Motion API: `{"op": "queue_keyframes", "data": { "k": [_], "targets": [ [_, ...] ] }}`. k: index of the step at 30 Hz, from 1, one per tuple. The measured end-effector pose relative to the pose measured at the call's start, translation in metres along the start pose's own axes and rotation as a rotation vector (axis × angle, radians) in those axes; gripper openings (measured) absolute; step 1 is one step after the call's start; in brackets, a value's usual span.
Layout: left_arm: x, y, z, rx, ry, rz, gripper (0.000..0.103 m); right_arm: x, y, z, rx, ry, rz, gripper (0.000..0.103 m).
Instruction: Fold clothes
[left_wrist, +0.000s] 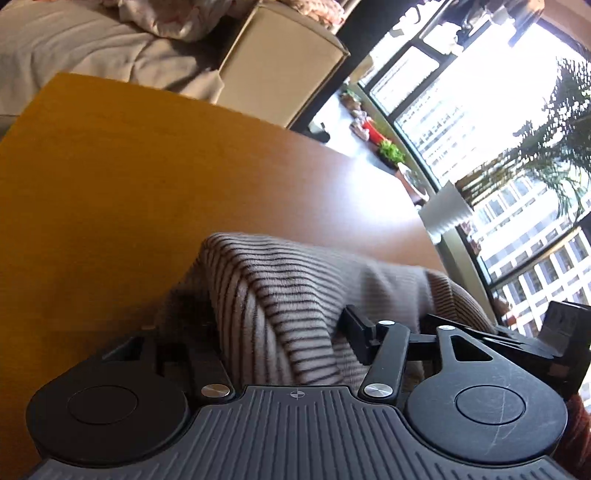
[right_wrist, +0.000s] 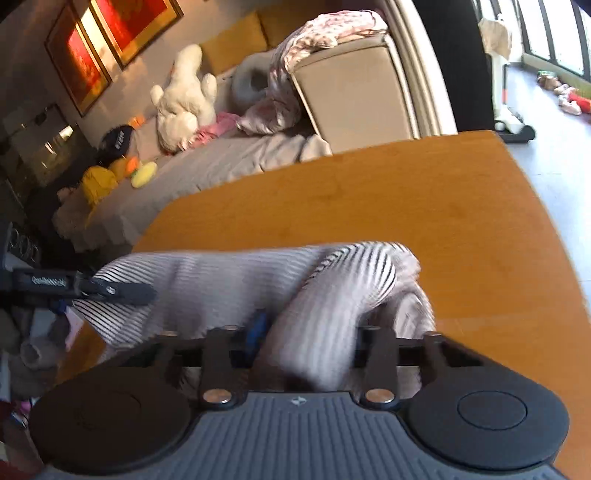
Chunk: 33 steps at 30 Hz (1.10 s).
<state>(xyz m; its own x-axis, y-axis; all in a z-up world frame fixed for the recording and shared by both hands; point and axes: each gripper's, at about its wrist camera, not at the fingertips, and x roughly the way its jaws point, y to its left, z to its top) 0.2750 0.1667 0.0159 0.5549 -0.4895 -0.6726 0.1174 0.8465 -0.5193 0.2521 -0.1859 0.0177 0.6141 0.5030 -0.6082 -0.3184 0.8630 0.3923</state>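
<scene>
A grey garment with thin black stripes (left_wrist: 295, 280) lies bunched on the wooden table (left_wrist: 147, 166) near its front edge. In the left wrist view a raised ridge of it fills the gap between the fingers of my left gripper (left_wrist: 269, 317), which is shut on it. The left finger is hidden under the cloth. In the right wrist view a thick roll of the striped garment (right_wrist: 229, 280) runs between the fingers of my right gripper (right_wrist: 314, 328), which is shut on it. A finger of the left gripper (right_wrist: 122, 291) shows at the left, over the cloth.
Bare tabletop (right_wrist: 406, 203) stretches beyond the garment to the far edge. Behind stands a beige sofa (right_wrist: 351, 92) with a white plush toy (right_wrist: 184, 99), blankets and small toys. Large windows (left_wrist: 461, 110) and floor plants (left_wrist: 391, 151) are to the right.
</scene>
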Motion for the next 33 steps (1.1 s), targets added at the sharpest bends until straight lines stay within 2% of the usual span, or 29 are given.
{"op": "queue_keyframes", "data": {
  "k": [3, 4, 5, 9, 13, 17, 21, 27, 30, 32, 33],
  "targets": [
    [0.007, -0.007, 0.020, 0.001, -0.040, 0.028, 0.041, 0.010, 0.007, 0.028, -0.034, -0.052, -0.034, 0.021],
    [0.003, -0.011, 0.025, 0.008, -0.057, 0.026, 0.033, 0.007, 0.009, 0.036, -0.034, -0.067, -0.021, 0.021],
    [-0.007, -0.016, 0.026, 0.020, -0.078, 0.009, 0.032, 0.000, 0.009, 0.043, -0.035, -0.081, 0.004, 0.021],
    [-0.047, -0.035, 0.021, 0.074, -0.133, -0.050, 0.032, -0.037, 0.009, 0.046, -0.053, -0.120, 0.065, 0.021],
    [-0.060, -0.049, -0.006, 0.130, -0.099, -0.063, 0.032, -0.059, 0.007, 0.025, -0.048, -0.097, 0.096, 0.021],
    [-0.062, -0.050, -0.039, 0.134, -0.045, -0.073, 0.032, -0.071, 0.010, 0.007, -0.057, -0.071, 0.101, 0.021],
    [-0.065, -0.050, -0.057, 0.129, -0.021, -0.087, 0.032, -0.081, 0.013, -0.004, -0.063, -0.070, 0.115, 0.021],
    [-0.069, -0.051, -0.073, 0.124, -0.005, -0.098, 0.032, -0.088, 0.011, -0.017, -0.060, -0.066, 0.113, 0.021],
    [-0.064, -0.048, -0.083, 0.119, 0.016, -0.097, 0.035, -0.081, 0.004, -0.027, -0.064, -0.032, 0.096, 0.021],
    [-0.056, -0.043, -0.093, 0.113, 0.043, -0.085, 0.040, -0.070, -0.003, -0.039, -0.059, 0.014, 0.053, 0.022],
    [-0.051, -0.040, -0.098, 0.109, 0.056, -0.071, 0.042, -0.064, -0.007, -0.046, -0.056, 0.038, 0.030, 0.027]
  ]
}}
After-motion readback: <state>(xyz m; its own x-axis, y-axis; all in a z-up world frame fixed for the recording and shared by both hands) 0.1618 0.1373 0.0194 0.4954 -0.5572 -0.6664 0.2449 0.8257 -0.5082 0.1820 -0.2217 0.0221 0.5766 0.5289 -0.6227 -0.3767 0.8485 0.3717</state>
